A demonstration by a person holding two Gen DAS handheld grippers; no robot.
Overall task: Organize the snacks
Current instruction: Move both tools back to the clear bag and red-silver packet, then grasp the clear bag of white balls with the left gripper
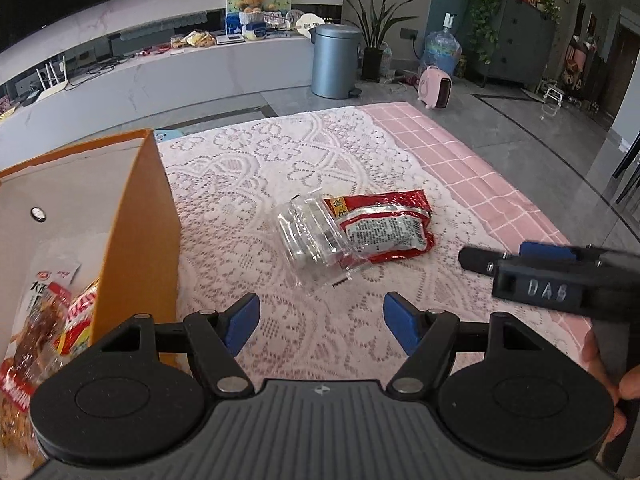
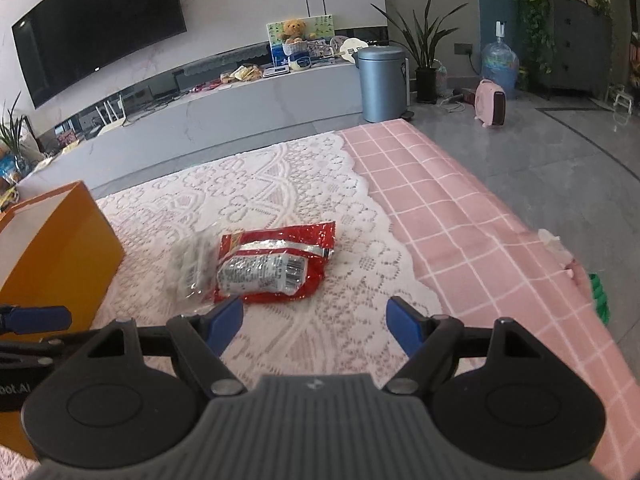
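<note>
On the side of the right gripper (image 2: 314, 326), seen from the left wrist, raised letters read "DAS". Beside it the orange box (image 1: 136, 216) holds red-labelled snack packets (image 1: 44, 320) — print unreadable. Both grippers, the left gripper (image 1: 320, 326) too, gape empty above the lace cloth (image 1: 248, 184), near a red snack packet (image 1: 384, 224) touching a clear packet (image 1: 308, 236).

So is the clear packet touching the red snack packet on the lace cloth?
Touching. The left wrist view shows the clear packet lying against the red snack packet, its edge overlapping the red one's left side; the right wrist view shows no gap between them either.
</note>
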